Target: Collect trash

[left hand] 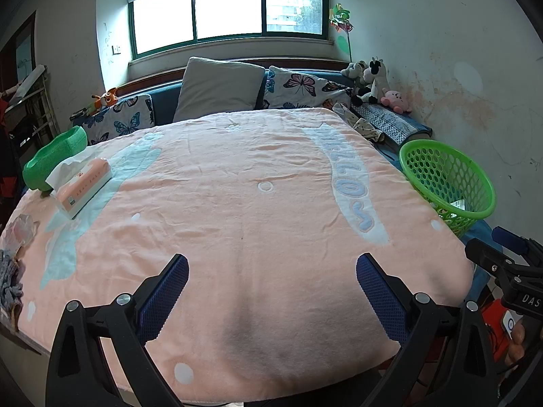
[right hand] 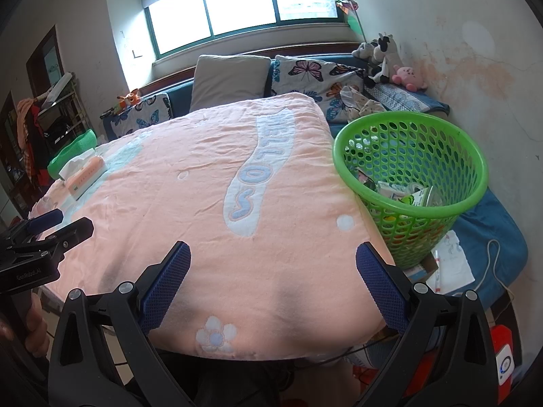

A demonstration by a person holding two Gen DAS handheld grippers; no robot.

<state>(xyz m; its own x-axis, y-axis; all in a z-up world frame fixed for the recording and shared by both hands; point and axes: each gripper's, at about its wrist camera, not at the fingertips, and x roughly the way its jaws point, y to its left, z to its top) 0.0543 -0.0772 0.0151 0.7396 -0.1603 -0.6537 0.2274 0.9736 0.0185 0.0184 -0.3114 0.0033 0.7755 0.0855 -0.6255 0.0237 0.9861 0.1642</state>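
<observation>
A green mesh basket stands to the right of the pink-clothed table and holds several bits of paper trash. It also shows in the left wrist view. A crumpled plastic wrapper lies at the table's left edge. My left gripper is open and empty over the table's near edge. My right gripper is open and empty over the near right part of the table, left of the basket.
A pink tissue box and a green bowl sit at the table's far left. A grey cloth lies at the left edge. A sofa with pillows and plush toys stands behind. Papers lie below the basket.
</observation>
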